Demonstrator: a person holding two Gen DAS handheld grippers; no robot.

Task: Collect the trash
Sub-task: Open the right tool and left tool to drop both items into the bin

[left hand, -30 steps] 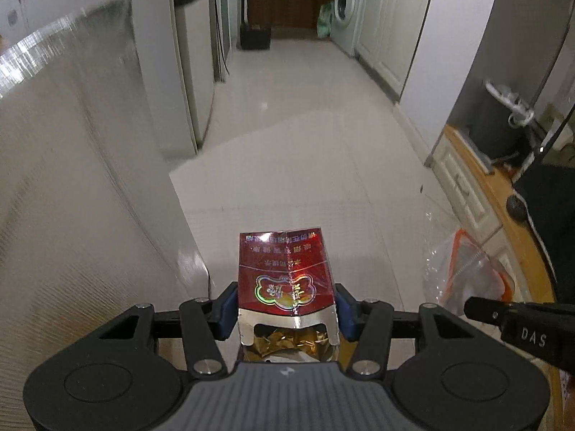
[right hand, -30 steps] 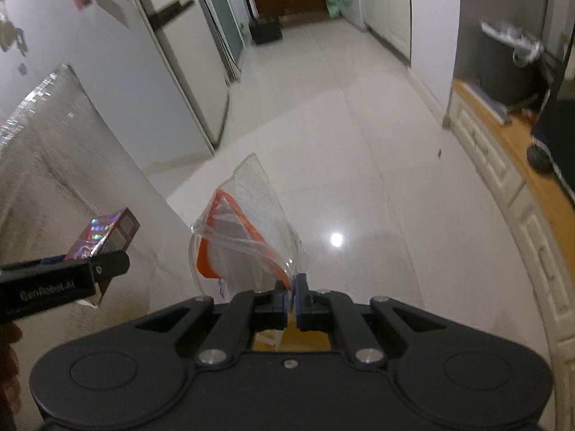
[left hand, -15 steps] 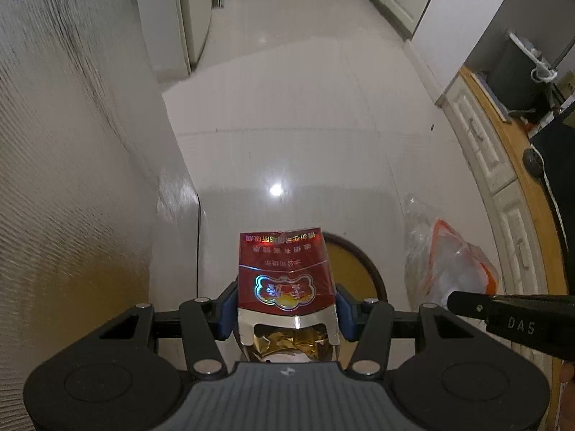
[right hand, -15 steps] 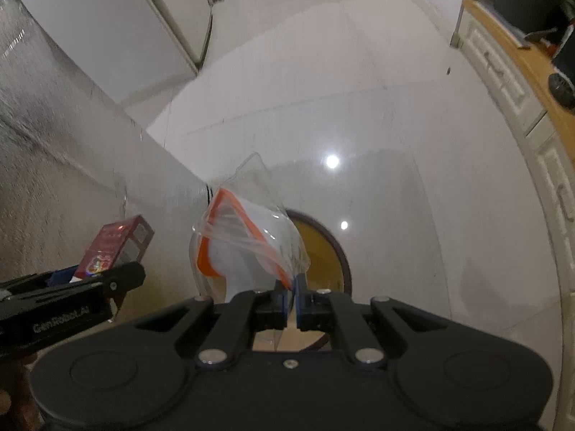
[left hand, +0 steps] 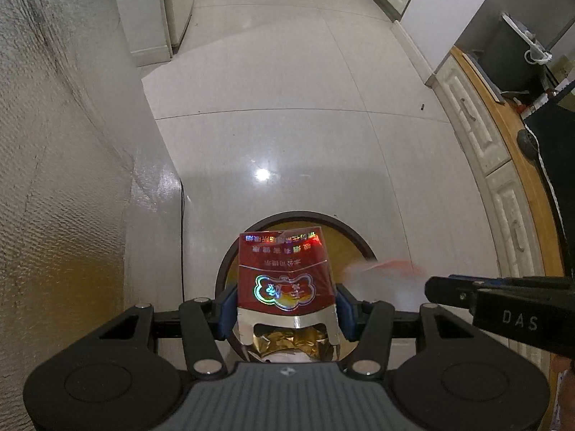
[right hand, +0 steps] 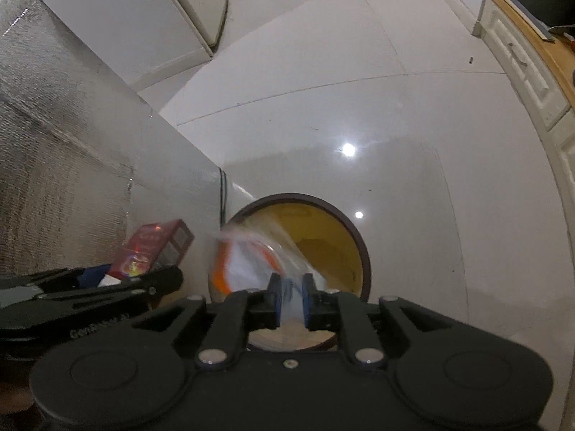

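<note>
Item 1, left gripper (left hand: pixel 285 310): lower centre of the left wrist view; jaws clamped on either side of a red cigarette pack (left hand: pixel 285 274) with a holographic emblem, its torn end with gold foil nearest the camera. The pack hangs above the near rim of the bin. In the right wrist view the same gripper (right hand: pixel 143 280) and pack (right hand: pixel 151 248) show at the lower left, just beside the bin's left edge

Item 2, right gripper (right hand: pixel 289 296): lower centre of the right wrist view; jaws narrow and opening, with a clear plastic bag (right hand: pixel 251 258) trimmed in orange between the blue pads (right hand: pixel 275 294). Whether the pads touch the bag cannot be told, as it is blurred. The bag lies over the left half of the bin's mouth. In the left wrist view it is a blurred white and orange smear (left hand: pixel 381 269) at centre right, beside the black finger marked DAS

Item 3, round bin (right hand: pixel 363 248): dark brown rim, yellow inside, standing on the floor below both grippers; lower centre of both views (left hand: pixel 355 237)

Item 4, white tiled floor (right hand: pixel 359 107): glossy, with lamp reflections

Item 5, silver textured panel (left hand: pixel 64 179): fills the left of both views, its corner just beside the bin
</note>
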